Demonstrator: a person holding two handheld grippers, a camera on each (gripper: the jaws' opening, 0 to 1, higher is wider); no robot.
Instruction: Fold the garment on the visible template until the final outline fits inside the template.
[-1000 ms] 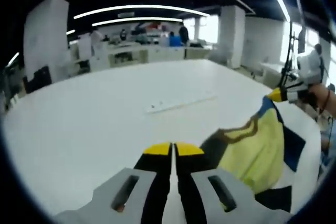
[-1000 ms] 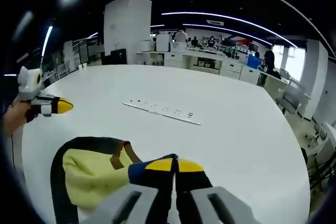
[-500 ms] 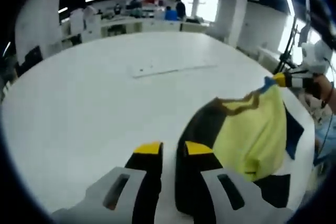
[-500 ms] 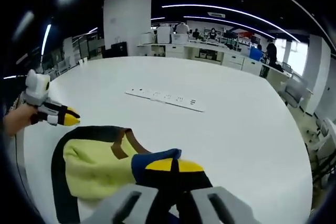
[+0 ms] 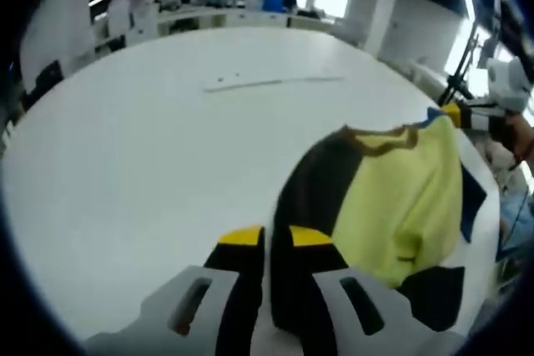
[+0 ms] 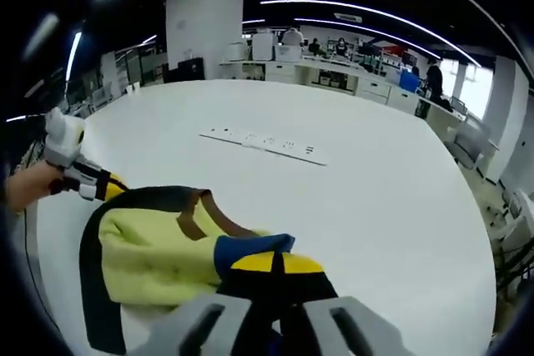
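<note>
Two claws engaged on yellow garment [image 5: 400,206] with black trim, spread on white table [image 5: 150,147]. Left claw [image 5: 267,238] narrowly parted, black edge seen at its tips, grip not certain. Right claw [image 6: 274,263] clamped on blue corner [image 6: 250,248]. Template cannot be made out. Fold best done with both edges lifted level, fabric kept taut, laid flat without bunching.

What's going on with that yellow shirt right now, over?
Right tool shut on the garment, at its blue edge. Left tool slightly open at the black edge. Power strip far off, nothing in the way.
</note>
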